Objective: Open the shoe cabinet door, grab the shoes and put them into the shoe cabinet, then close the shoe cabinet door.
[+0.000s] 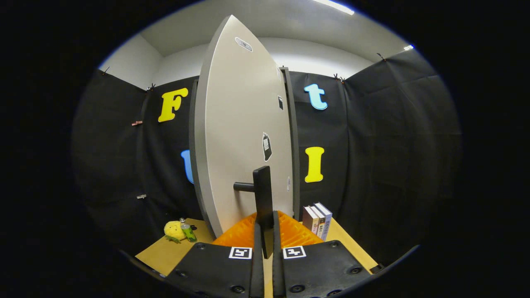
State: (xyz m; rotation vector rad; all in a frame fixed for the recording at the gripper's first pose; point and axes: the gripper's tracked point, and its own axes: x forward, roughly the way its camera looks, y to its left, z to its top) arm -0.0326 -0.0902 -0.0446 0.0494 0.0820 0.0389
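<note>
Shoe cabinet door (244, 136): pale grey panel, tall, standing straight ahead of the gripper and swung partly out, so its face runs edge-on and slantwise away from the fingers. Behind its far edge a dark vertical strip of the cabinet frame (295, 145) shows. A few small stickers sit on the door face; too small to make out.

Door handle (262, 194): black upright bar on a short black stub that joins it to the door. Its lower end drops down between the fingers.

Gripper (265, 238): pointing level and forward, held low against the bottom of the door. Fingers drawn close together, flanking the lower end of the handle bar with a narrow slot between them. They appear to be clamped on the bar, both sides against it. Each finger carries a square black-and-white marker near its inner edge.

Orange ridged pieces (290, 231): spread just ahead of the fingers on both sides of the handle; what they belong to cannot be told.

Tabletop (165, 252): tan surface under and to both sides of the gripper.

Books (317, 219): three, upright, just beyond the fingers to the right, near the cabinet frame.

Yellow plush toy (174, 230): beyond the fingers to the left, on the table, with a small green bottle (189, 231) touching its right side.
</note>
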